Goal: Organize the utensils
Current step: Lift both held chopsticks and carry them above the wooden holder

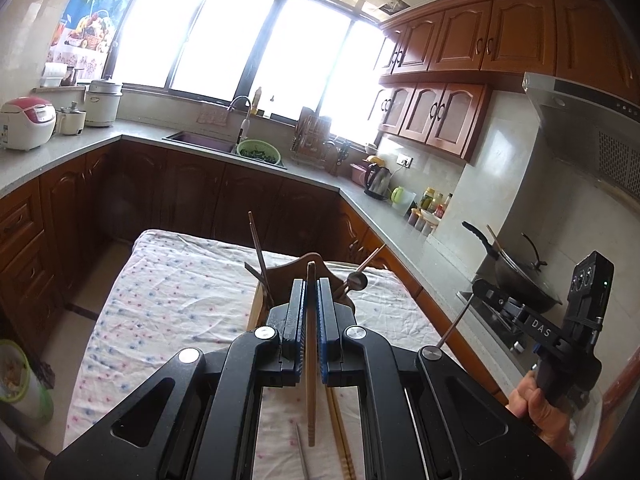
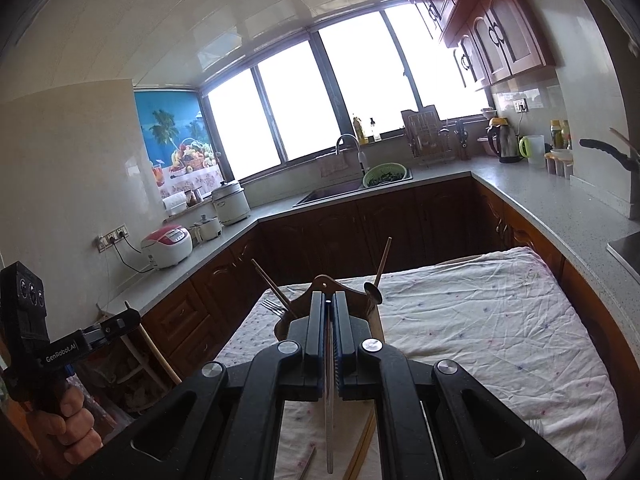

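Kitchen counters and bright windows surround a table under a spotted cloth (image 1: 168, 280). At its 12 o'clock end stands the wooden utensil holder (image 1: 316, 260), already carrying chopsticks, a fork and a spoon.

The left gripper (image 1: 311, 296) has its jaws clamped on a wooden chopstick (image 1: 310, 380). The right gripper (image 2: 329, 314) has its jaws closed on a thin metal utensil (image 2: 329, 420), probably a knife or a handle; edge-on, its type cannot be confirmed.

Risk: each item is pinched part-way along its length, so it may pivot or slip during insertion. Both grippers converge on one holder and may collide or snag the upright chopsticks.

Only the left view shows loose chopsticks (image 1: 340, 432) at 6 o'clock. Only the right view shows the fork tines (image 2: 272, 305).
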